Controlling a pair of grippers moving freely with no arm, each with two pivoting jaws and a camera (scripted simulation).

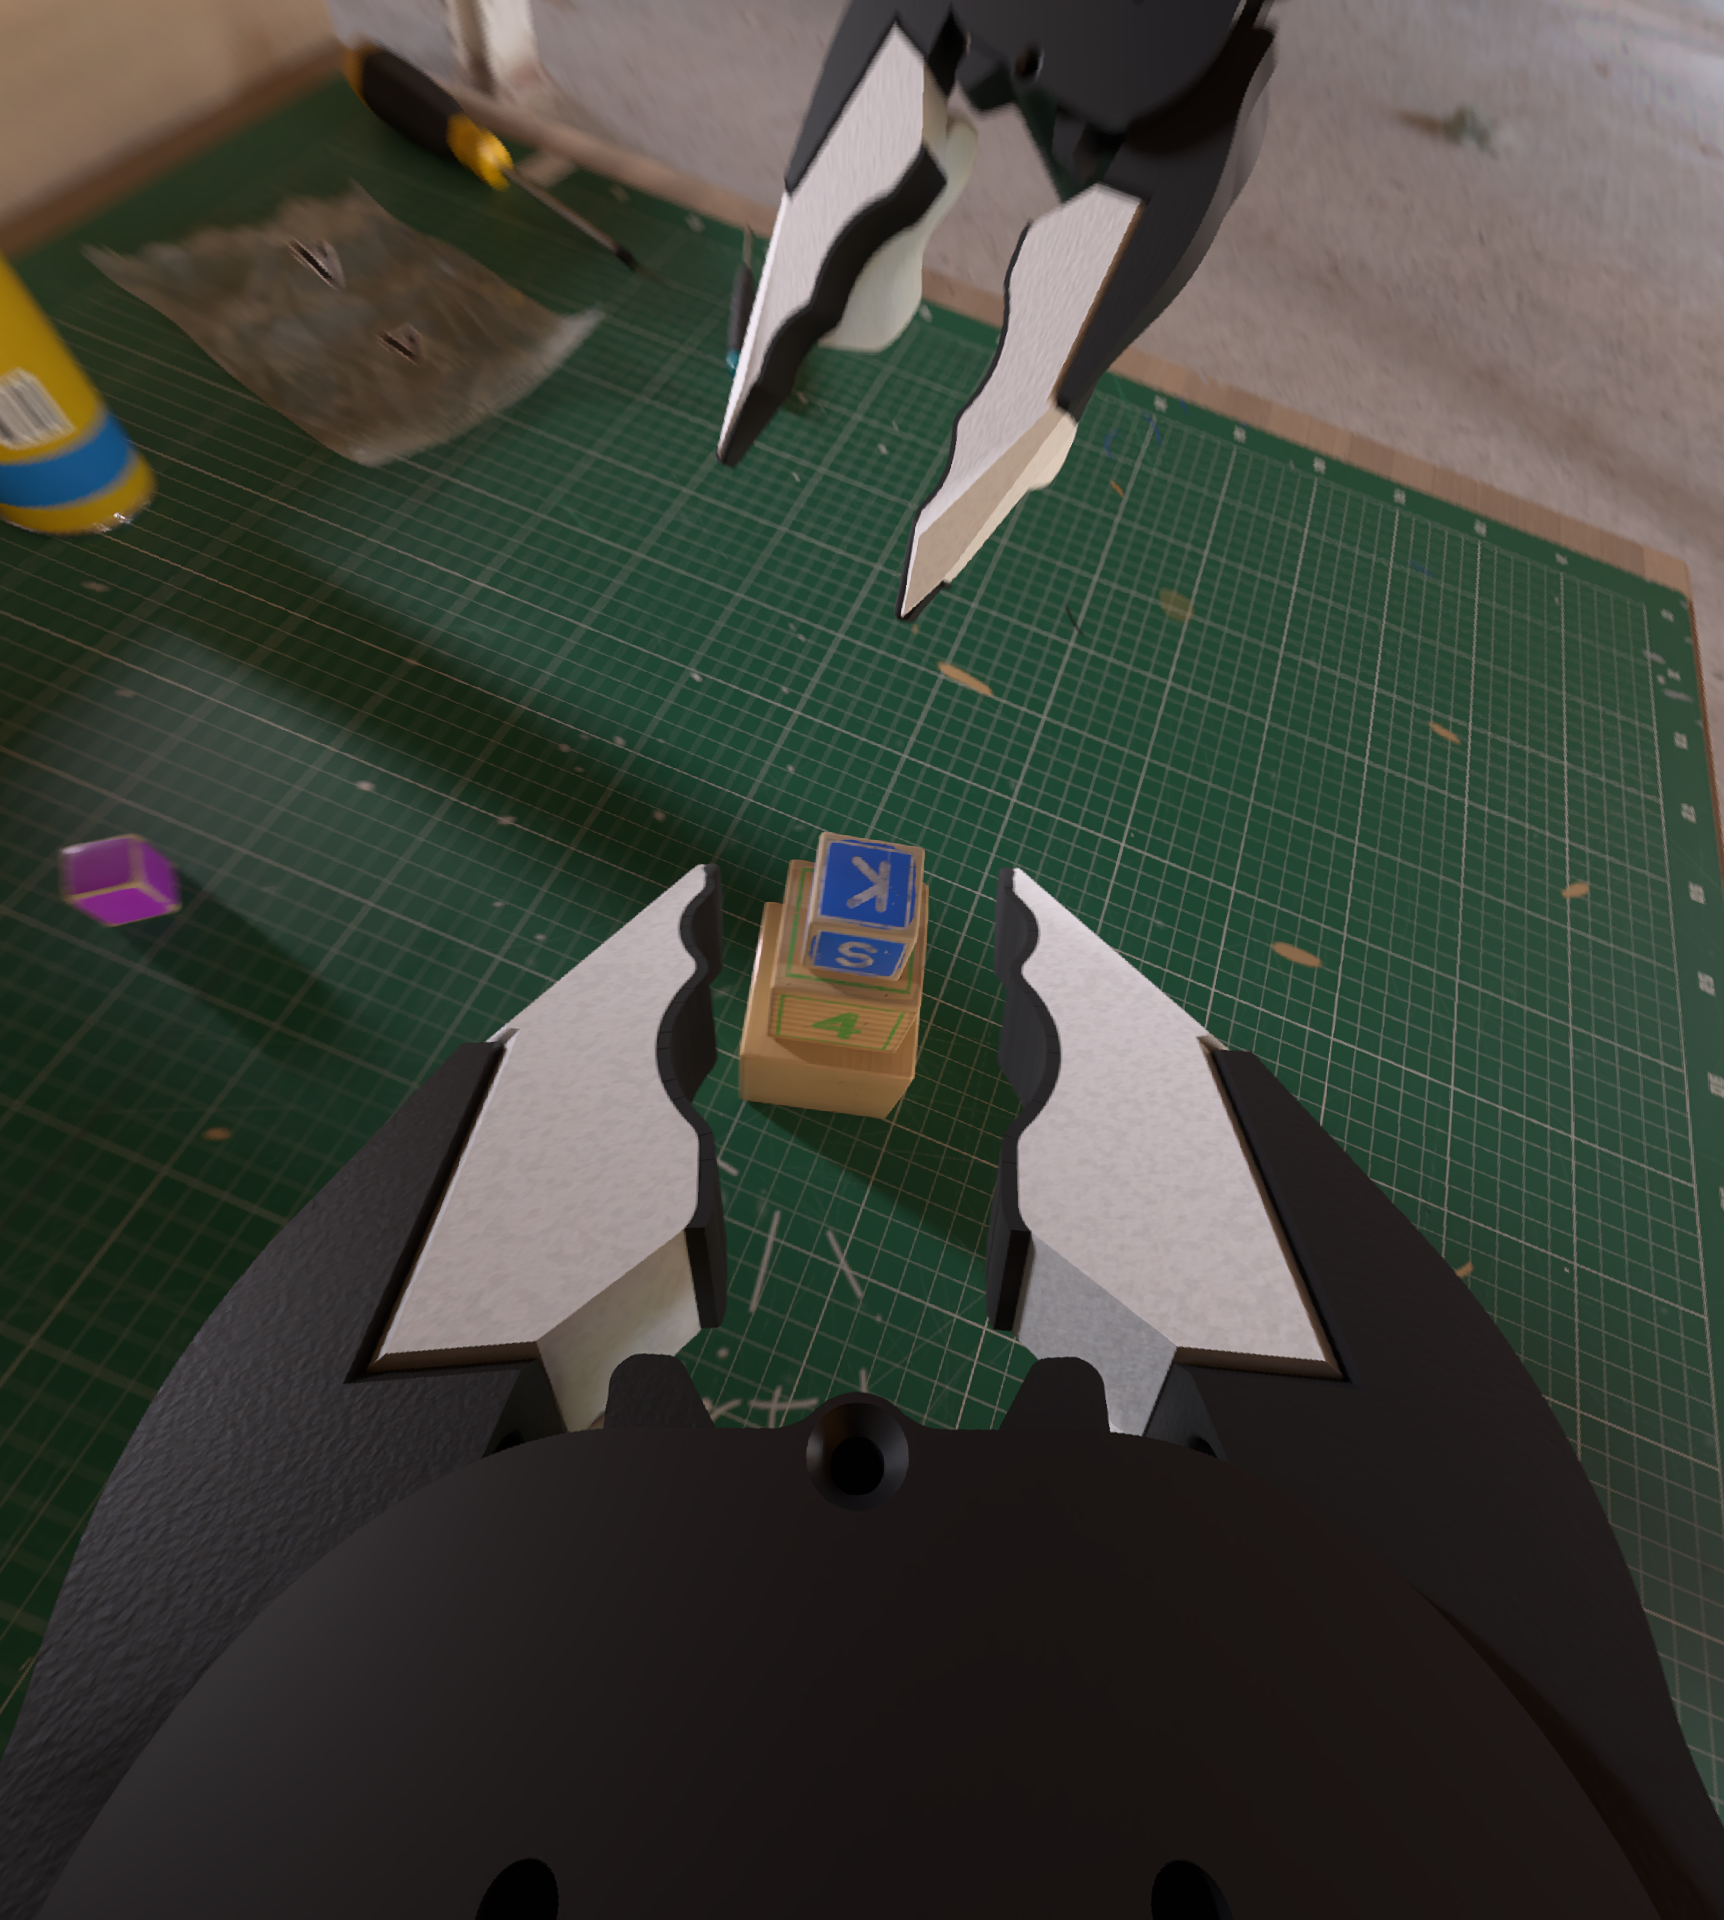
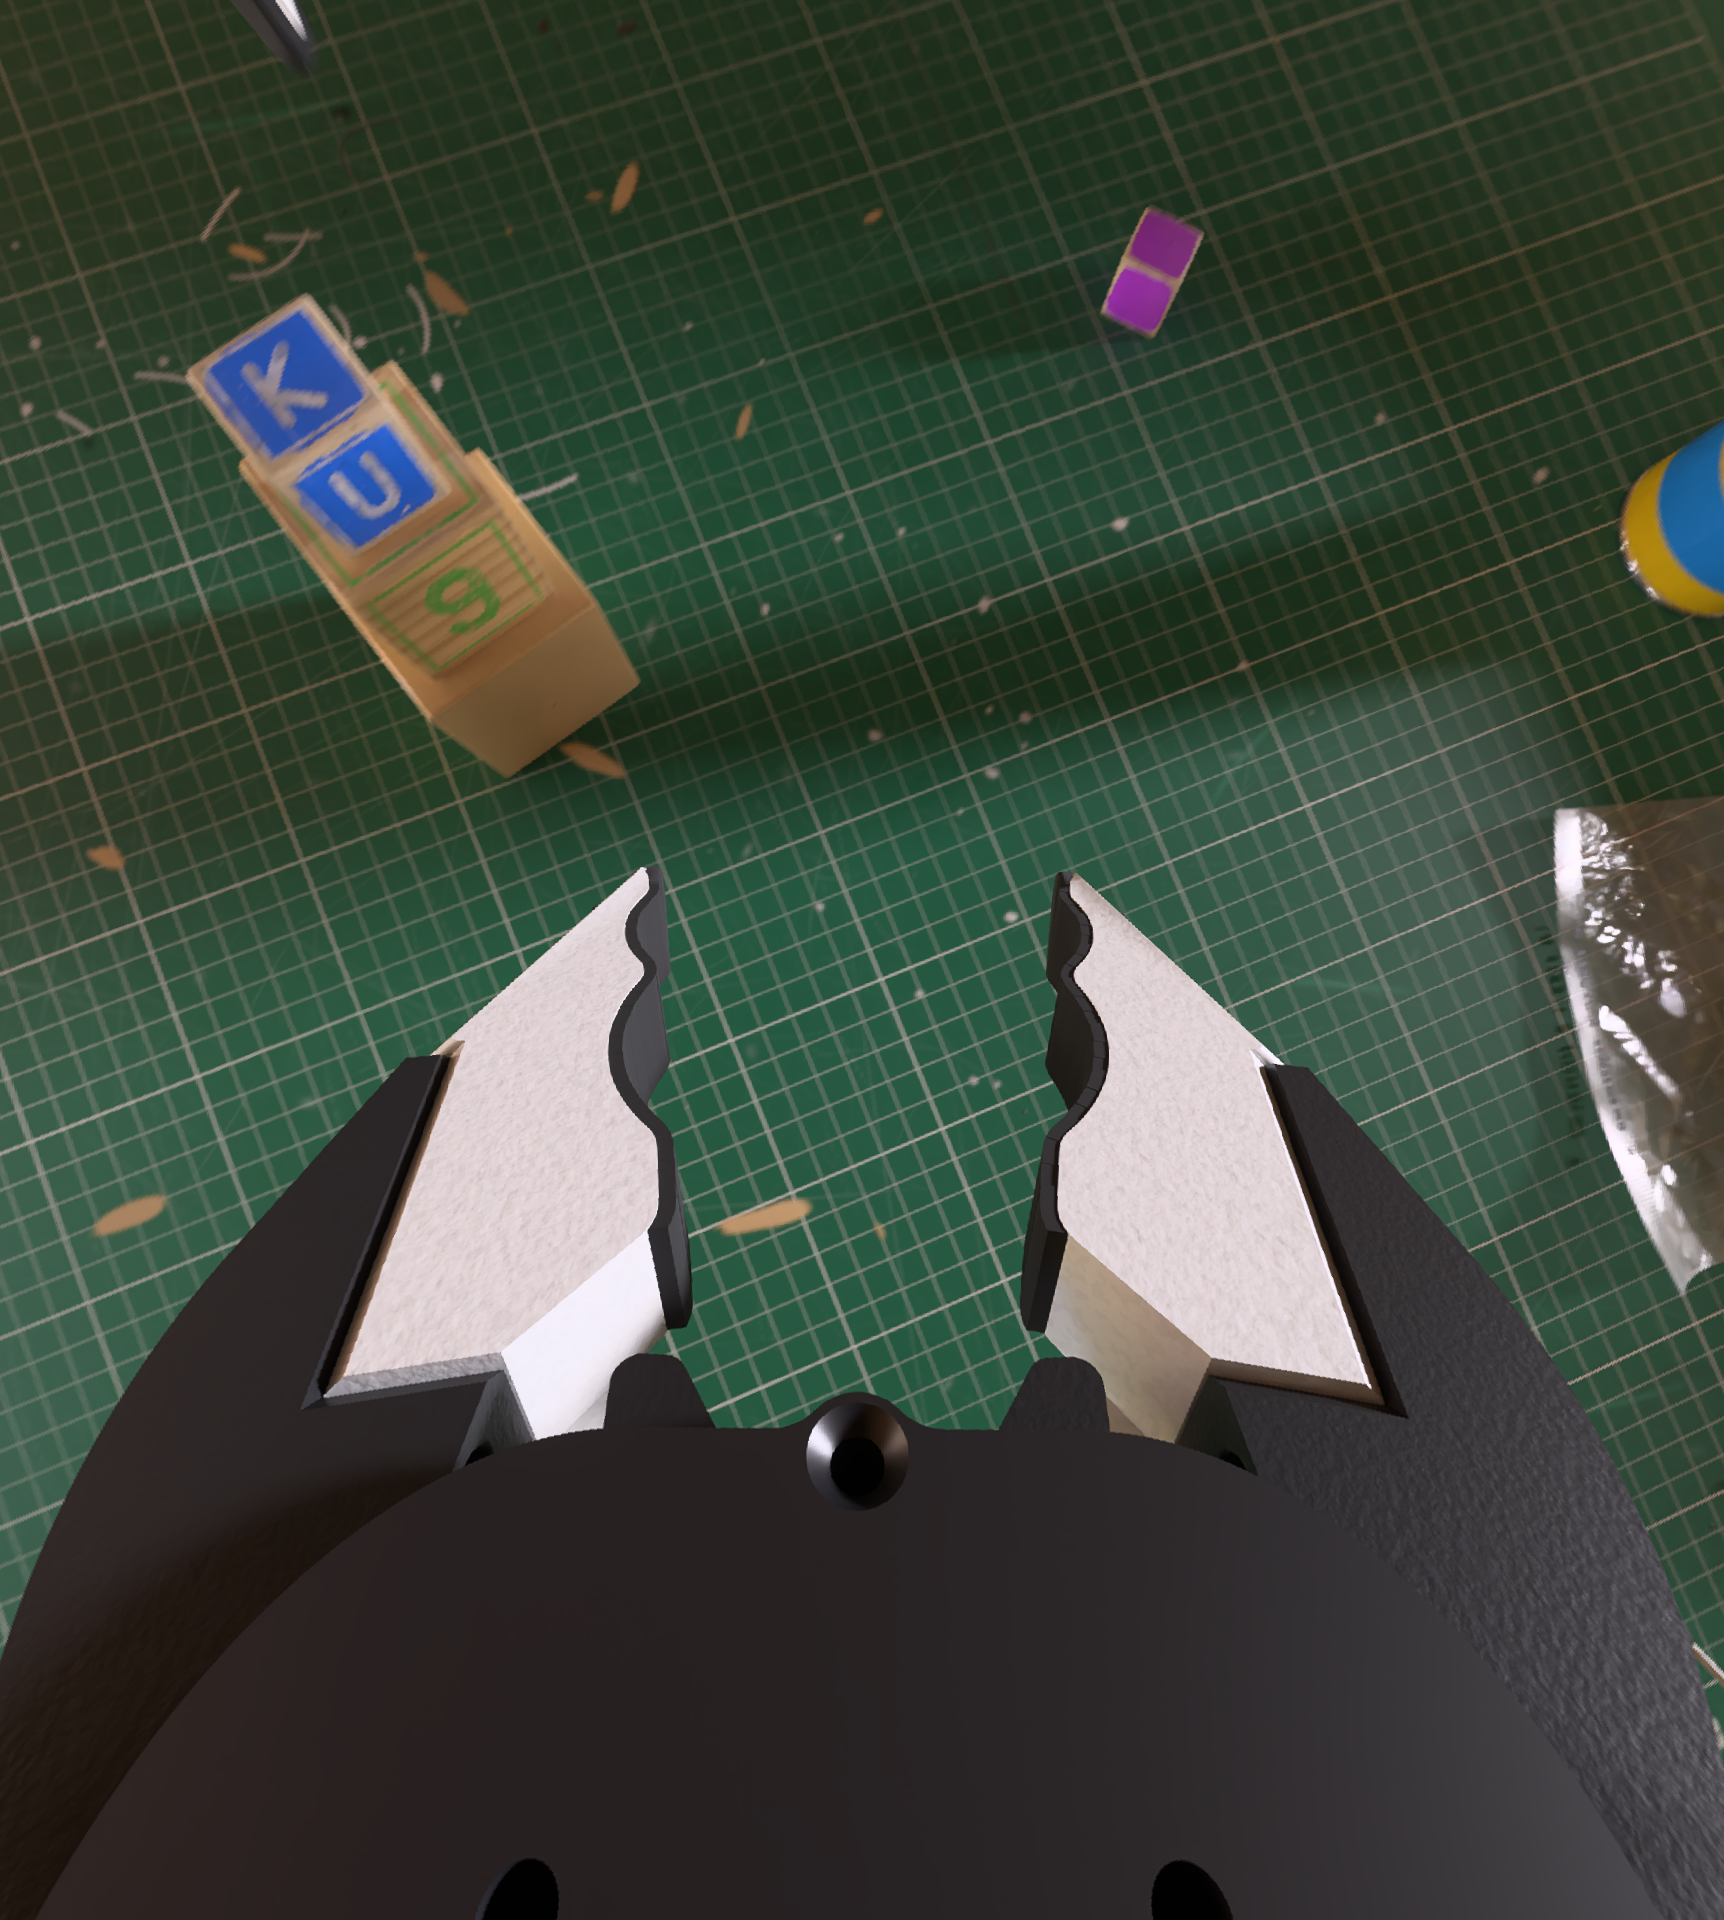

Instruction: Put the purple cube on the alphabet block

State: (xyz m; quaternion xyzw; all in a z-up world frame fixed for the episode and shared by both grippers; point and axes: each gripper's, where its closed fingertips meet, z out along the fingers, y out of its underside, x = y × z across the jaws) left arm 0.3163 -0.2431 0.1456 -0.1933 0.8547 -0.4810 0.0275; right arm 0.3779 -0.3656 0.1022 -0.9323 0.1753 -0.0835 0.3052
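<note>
Both grippers, left [image 1: 858, 883] and right [image 2: 858, 878], fingers apart, empty; purple cube [image 1: 120, 880] on desk [image 1: 1357, 831], well apart from alphabet block [image 1: 863, 904].

The left hand-held gripper [image 1: 858, 883] points forward and down, its two white-faced fingers spread wide with nothing between them. Their black inner edges run in a wavy profile and taper to points, and the black body fills the lower part of the left wrist view.

The right hand-held gripper [image 2: 858, 883] is likewise spread wide and holds nothing, tilted down toward the counter [image 2: 837, 727]. In the left wrist view it [image 1: 822, 535] hangs in the air opposite the left one, facing back toward it, fingertips angled downward and clear of the counter [image 1: 1357, 831], one fingertip lower than the other.
</note>
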